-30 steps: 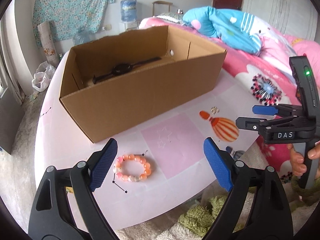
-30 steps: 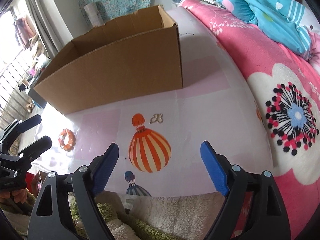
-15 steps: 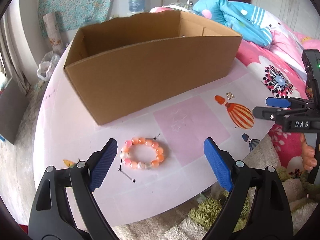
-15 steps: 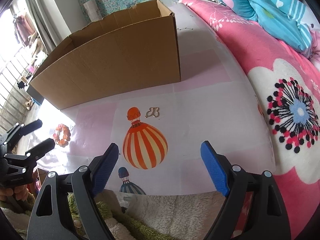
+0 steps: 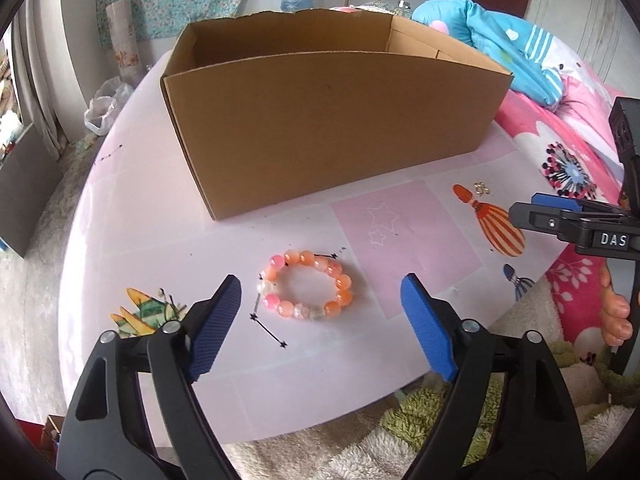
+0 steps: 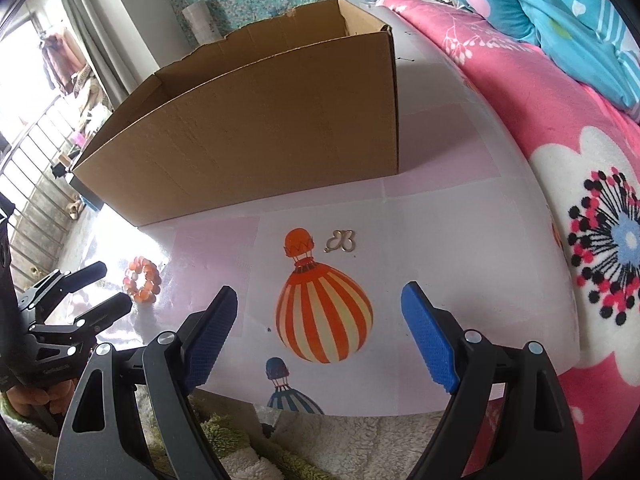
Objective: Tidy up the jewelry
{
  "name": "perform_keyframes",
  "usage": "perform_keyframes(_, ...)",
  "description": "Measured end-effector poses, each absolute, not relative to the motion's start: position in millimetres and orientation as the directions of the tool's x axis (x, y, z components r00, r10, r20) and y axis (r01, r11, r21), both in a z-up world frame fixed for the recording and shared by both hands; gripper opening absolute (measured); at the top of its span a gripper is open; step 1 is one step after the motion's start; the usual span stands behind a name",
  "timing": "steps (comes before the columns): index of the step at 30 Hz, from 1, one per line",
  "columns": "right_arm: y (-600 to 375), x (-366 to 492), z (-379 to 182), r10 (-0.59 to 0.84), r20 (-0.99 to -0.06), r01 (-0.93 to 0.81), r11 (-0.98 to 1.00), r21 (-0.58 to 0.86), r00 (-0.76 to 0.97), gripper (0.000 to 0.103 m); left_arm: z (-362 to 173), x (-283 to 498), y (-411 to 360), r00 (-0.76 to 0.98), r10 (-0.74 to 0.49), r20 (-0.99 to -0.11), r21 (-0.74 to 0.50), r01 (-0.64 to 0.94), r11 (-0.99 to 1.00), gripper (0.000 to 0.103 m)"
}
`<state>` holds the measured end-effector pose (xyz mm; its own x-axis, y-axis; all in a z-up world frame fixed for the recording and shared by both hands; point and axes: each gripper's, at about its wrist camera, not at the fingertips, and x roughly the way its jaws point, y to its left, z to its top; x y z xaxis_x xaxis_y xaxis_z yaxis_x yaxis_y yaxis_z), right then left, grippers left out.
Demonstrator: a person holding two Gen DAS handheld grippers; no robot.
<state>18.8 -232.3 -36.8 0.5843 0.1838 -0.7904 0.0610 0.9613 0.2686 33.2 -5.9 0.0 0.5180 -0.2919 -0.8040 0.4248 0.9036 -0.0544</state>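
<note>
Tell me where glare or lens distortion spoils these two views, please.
Right wrist view: window light glares off the table just behind the bracelet, washing out the surface there. Left wrist view: even light, bracelet sharp, no glare. Both views: fisheye bends the box edges into curves and blackens the corners.

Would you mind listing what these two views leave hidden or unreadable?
- Cardboard box floor: in both wrist views its front wall hides any contents.
- Small gold charm: only a speck in the left wrist view; its loops show, its type doesn't.
- Bead bracelet: washed by window glare in the right wrist view.
- Person: only fingers at the frame edge.
</note>
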Motion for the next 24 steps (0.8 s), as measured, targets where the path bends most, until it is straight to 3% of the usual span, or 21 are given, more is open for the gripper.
perform_keyframes(5,-231,21,-34,0.185,-0.788,0.055,0.962,0.267,0.588,0.082,-2,40,-5,0.508,-0.278,-0.816,-0.056,0.409,0.911,0.062)
perform_keyframes(12,-232,20,-35,0.183,-0.786,0.061,0.961,0.27,0.591,0.082,2,37,-20,0.468,-0.366,-0.804,-0.107,0.492,0.864,0.046)
perform_keyframes(24,-233,16,-31,0.174,-0.774,0.066,0.961,0.269,0.609,0.082,-18,46,-25,0.434,-0.294,-0.851,-0.066,0.468,0.881,0.024)
